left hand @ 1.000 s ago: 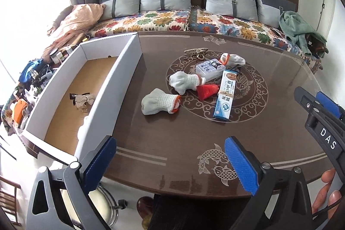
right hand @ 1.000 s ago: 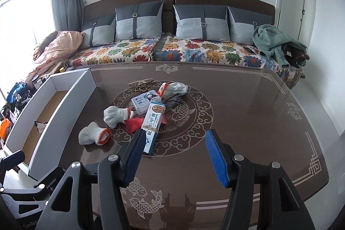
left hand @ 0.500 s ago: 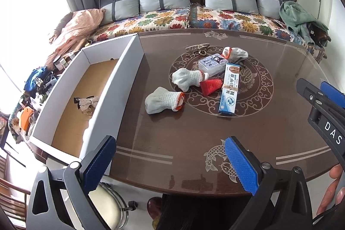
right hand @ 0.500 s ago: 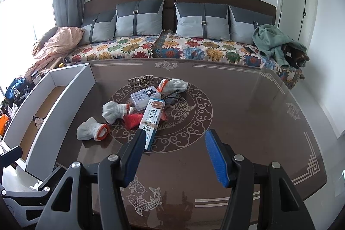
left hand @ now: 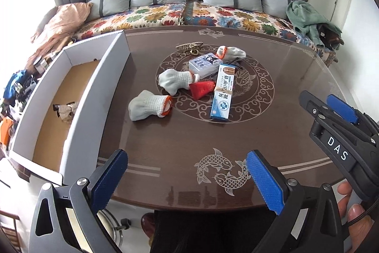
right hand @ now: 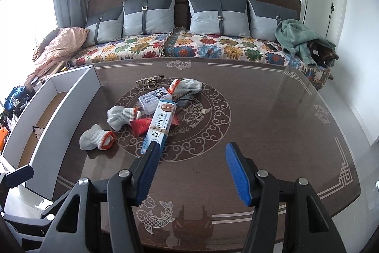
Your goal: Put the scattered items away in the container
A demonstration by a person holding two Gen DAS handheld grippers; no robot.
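Observation:
A long white cardboard box (left hand: pixel 94 91) lies along the left side of the brown table (left hand: pixel 165 139), with one small bundle (left hand: pixel 65 110) inside. At the table's centre lie three grey gloves with orange cuffs (left hand: pixel 149 106), (left hand: pixel 175 81), (left hand: pixel 232 52), a red pouch (left hand: pixel 202 89), a blue-white toothpaste carton (left hand: pixel 223 94), a clear plastic case (left hand: pixel 205 63) and a gold hair clip (left hand: pixel 189 46). My left gripper (left hand: pixel 186 158) hangs open and empty over the near table edge. My right gripper (right hand: pixel 193 147) is open and empty too, just short of the carton (right hand: pixel 161 125).
Behind the table runs a sofa (left hand: pixel 180 13) with grey cushions, a pink blanket (left hand: pixel 59 25) and a green cloth (left hand: pixel 308 18). Clutter sits on the floor at the far left (left hand: pixel 16 91). A person's fingers (left hand: pixel 355 212) hold the right gripper's handle.
The left wrist view has turned a little, so the box and items sit differently in the picture. Nothing on the table has moved. Both grippers stay open.

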